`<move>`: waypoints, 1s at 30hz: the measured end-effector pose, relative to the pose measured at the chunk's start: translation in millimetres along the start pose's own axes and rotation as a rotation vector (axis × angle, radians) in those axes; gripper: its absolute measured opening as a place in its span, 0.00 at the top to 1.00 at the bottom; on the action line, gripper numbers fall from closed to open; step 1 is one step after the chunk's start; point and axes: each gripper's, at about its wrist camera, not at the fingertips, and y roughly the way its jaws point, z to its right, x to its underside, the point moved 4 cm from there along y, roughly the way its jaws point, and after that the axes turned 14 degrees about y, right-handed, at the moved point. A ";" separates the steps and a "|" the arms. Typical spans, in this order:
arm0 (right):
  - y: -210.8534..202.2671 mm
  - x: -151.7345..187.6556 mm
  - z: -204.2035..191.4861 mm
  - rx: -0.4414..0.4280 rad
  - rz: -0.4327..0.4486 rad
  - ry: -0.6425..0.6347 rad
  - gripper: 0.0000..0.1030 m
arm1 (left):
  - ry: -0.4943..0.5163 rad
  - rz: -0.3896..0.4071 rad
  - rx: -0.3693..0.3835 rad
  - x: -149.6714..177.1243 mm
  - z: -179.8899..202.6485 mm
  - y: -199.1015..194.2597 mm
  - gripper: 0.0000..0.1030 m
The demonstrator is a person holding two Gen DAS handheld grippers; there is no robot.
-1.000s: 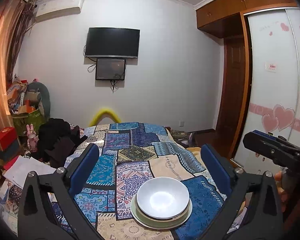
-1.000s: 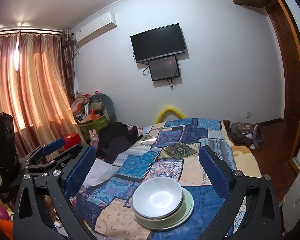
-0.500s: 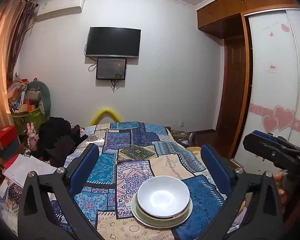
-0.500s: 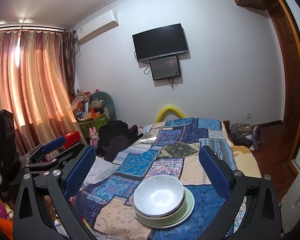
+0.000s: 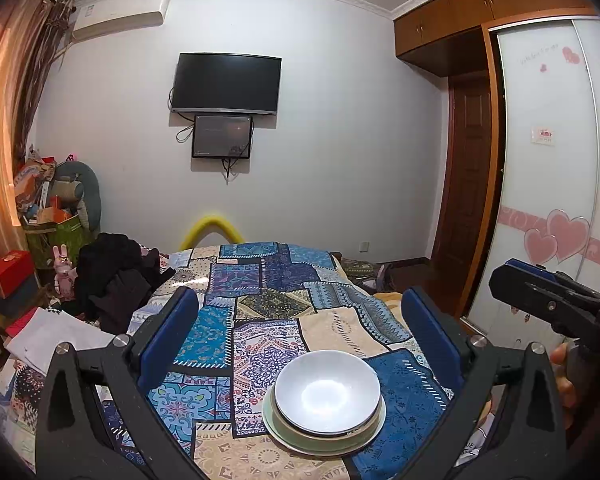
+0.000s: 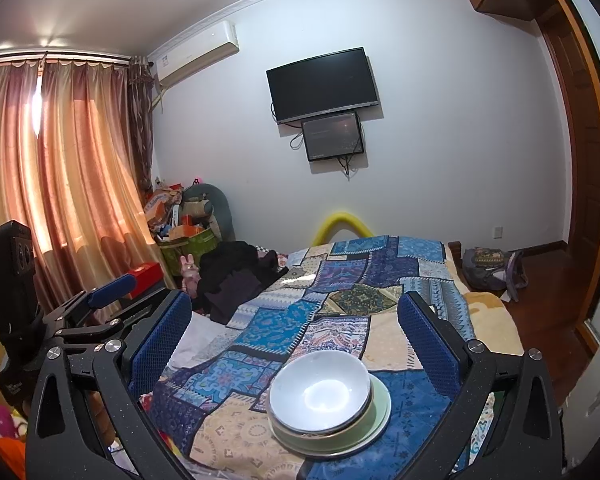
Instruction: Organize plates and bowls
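I see a patchwork quilt (image 5: 260,312) covering the bed, black clothes (image 5: 116,276) heaped at its left edge, a wall-mounted television (image 5: 226,83) beyond.

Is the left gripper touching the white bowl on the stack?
Apart. In the left wrist view, the left gripper is open, its blue fingers wide on either side, with patterned bedspread visible between them and the white bowl.

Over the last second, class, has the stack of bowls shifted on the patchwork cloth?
No. The bowl stack sits on the same blue and beige patches of the patchwork cloth; only the camera view has drifted slightly.
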 end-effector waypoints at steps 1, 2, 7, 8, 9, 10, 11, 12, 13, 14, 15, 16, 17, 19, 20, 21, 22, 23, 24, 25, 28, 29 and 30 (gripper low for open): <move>0.0 0.0 0.0 0.000 0.000 0.000 0.00 | 0.000 0.000 0.000 -0.3 -0.1 0.1 0.00; -0.2 -0.1 -0.1 -0.001 0.000 0.000 0.00 | 0.003 0.000 0.000 0.0 0.1 0.1 0.00; -0.8 -0.1 -0.5 -0.002 0.000 0.002 0.00 | 0.014 0.004 -0.008 -0.4 2.9 -0.2 0.00; -1.4 -0.6 -0.9 -0.003 0.000 0.002 0.00 | 0.014 0.004 -0.008 -0.1 3.1 -0.2 0.00; -0.7 -0.1 -1.3 -0.004 0.000 0.002 0.00 | 0.014 0.004 -0.007 -0.2 3.4 -0.2 0.00; -0.6 -0.1 -1.5 -0.005 0.000 0.002 0.00 | 0.014 0.003 -0.007 0.1 4.3 -0.2 0.00; -1.1 -0.5 -2.2 -0.005 -0.001 0.001 0.00 | 0.014 0.002 -0.007 0.2 4.3 0.0 0.00; -0.7 -0.2 -2.6 -0.004 -0.001 0.000 0.00 | 0.013 0.002 -0.007 0.2 4.3 0.0 0.00; -0.6 0.0 -2.3 -0.004 -0.001 0.001 0.00 | 0.014 0.002 -0.007 0.0 4.2 0.0 0.00; -0.7 -0.1 -2.7 -0.005 -0.002 0.001 0.00 | 0.013 0.002 -0.007 0.0 4.2 -0.1 0.00; -0.6 0.1 -2.9 -0.006 -0.002 0.000 0.00 | 0.013 0.003 -0.007 0.0 4.1 -0.1 0.00; -0.6 0.0 -3.1 -0.007 -0.002 0.000 0.00 | 0.013 0.003 -0.007 0.0 4.3 -0.1 0.00; -0.9 -0.2 -3.5 -0.007 -0.002 -0.001 0.00 | 0.013 0.004 -0.008 0.0 4.3 -0.1 0.00; -0.6 -0.5 -3.1 -0.009 -0.002 -0.002 0.00 | 0.013 0.005 -0.008 -0.3 4.6 -0.1 0.00; -0.8 -0.9 -3.3 -0.010 -0.001 -0.002 0.00 | 0.012 0.005 -0.008 -0.3 4.6 -0.1 0.00; -0.9 -1.5 -3.6 -0.011 -0.001 -0.002 0.00 | 0.012 0.005 -0.008 -0.3 4.4 -0.2 0.00; -0.6 -1.6 -3.6 -0.012 0.000 -0.002 0.00 | 0.011 0.005 -0.008 -0.5 4.1 0.0 0.00; -1.0 -2.0 -4.2 -0.012 0.000 -0.003 0.00 | 0.010 0.006 -0.008 -0.6 4.3 0.1 0.00; -0.2 -1.5 -3.6 -0.012 0.000 -0.004 0.00 | 0.008 0.005 -0.007 -0.9 3.6 0.0 0.00; 0.2 -1.1 -3.4 -0.011 0.000 -0.004 0.00 | 0.007 0.004 -0.006 -0.9 3.8 0.4 0.00; 0.1 -1.1 -3.5 -0.011 0.000 -0.004 0.00 | 0.004 0.004 -0.004 -1.5 3.8 0.1 0.00; 0.0 -1.2 -3.6 -0.011 0.000 -0.003 0.00 | 0.003 0.003 -0.002 -1.6 3.7 0.0 0.00; 0.1 -1.1 -3.5 -0.012 0.000 -0.003 0.00 | 0.001 0.003 0.000 -1.7 3.6 -0.1 0.00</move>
